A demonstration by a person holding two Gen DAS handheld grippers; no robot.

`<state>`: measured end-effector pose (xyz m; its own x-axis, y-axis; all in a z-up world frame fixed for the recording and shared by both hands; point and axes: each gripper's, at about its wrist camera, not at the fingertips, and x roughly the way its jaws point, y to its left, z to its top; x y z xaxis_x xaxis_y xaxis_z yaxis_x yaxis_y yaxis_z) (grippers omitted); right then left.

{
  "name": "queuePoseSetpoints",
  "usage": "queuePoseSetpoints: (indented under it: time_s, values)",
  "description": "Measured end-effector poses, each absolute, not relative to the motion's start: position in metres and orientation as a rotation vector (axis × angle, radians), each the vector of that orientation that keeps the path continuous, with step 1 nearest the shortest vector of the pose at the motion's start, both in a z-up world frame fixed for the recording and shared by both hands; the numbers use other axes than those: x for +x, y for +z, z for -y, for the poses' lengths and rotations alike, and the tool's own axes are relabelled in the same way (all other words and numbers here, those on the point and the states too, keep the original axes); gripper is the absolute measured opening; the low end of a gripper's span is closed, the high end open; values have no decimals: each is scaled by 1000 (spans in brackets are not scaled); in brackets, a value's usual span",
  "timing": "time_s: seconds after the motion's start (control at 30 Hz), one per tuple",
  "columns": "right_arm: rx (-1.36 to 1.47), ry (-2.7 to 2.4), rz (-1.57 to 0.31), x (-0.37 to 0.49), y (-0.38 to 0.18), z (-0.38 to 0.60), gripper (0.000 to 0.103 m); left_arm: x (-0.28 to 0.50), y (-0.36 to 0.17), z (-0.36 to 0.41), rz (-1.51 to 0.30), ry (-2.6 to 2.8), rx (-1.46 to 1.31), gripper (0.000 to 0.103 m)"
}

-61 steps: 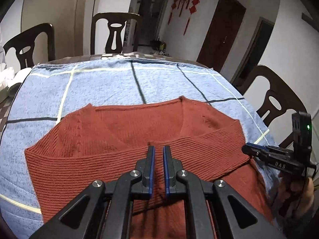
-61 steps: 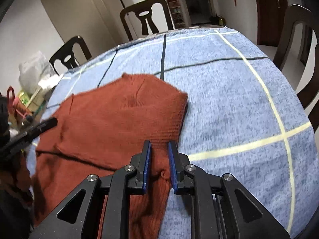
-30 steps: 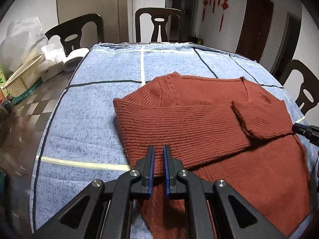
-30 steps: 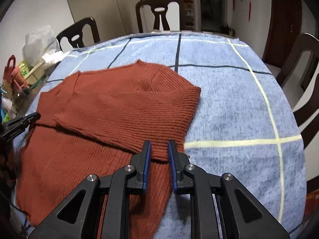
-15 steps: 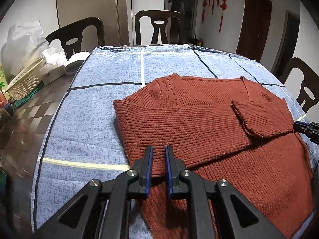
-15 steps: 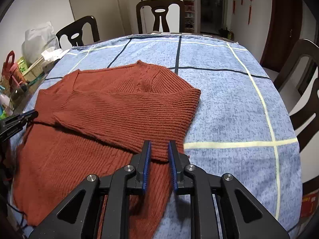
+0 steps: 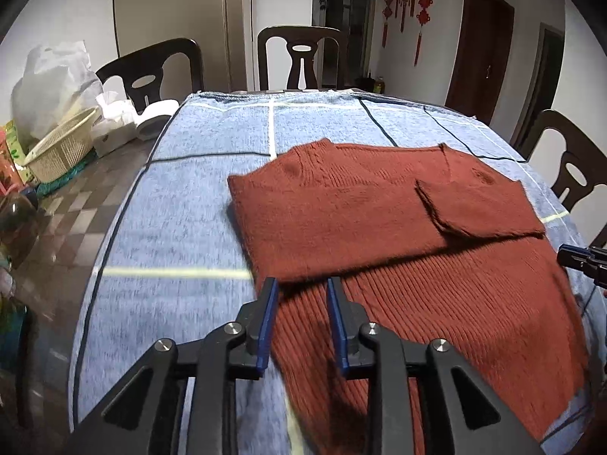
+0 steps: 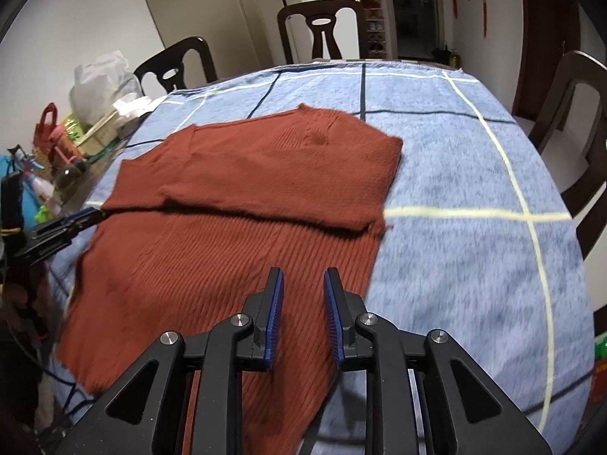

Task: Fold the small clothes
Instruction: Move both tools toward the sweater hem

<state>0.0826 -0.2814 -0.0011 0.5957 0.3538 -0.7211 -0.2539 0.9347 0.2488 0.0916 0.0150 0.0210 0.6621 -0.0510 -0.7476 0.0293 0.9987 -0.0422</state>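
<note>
A rust-red knitted sweater [image 7: 341,212] lies flat on the blue checked cloth [image 7: 182,212], with both sleeves folded across its chest. My left gripper [image 7: 302,288] hovers at the sweater's left side, just short of the folded sleeve's edge. Its jaws are opening and no fabric is between them. In the right wrist view the sweater [image 8: 246,189] fills the left half of the cloth [image 8: 474,189]. My right gripper [image 8: 303,276] hangs over the sweater's lower right part, jaws opening, with nothing pinched. Each view shows the other gripper at the far side: the right one [image 7: 580,261] and the left one [image 8: 64,227].
Dark wooden chairs [image 7: 301,57] [image 7: 569,159] [image 8: 584,113] ring the table. On its bare left end stand a woven basket [image 7: 60,144], tissue rolls [image 7: 151,121], a white plastic bag [image 8: 102,83] and bottles [image 8: 41,185]. Blue cloth lies bare beyond and right of the sweater.
Both grippers have let go of the folded sleeve edges, widened their jaws and drawn back towards the sweater's hem. The sweater stays flat with its sleeves folded in.
</note>
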Motion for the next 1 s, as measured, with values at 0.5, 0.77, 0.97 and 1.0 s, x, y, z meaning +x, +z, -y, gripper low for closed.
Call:
queuePoseSetpoints:
  time_s: [0.5, 0.77, 0.97, 1.0]
  values:
    - [262, 442, -878, 19, -22, 293, 48, 7, 1, -23, -890, -153, -237, 42]
    - [292, 488, -896, 10, -26, 291, 48, -14, 1, -3, -891, -190, -224, 42]
    - [287, 502, -893, 8, -27, 289, 47, -15, 2, 7, -890, -162, -191, 42]
    - [285, 500, -894, 8, -27, 289, 47, -15, 2, 9, -894, -157, -175, 42]
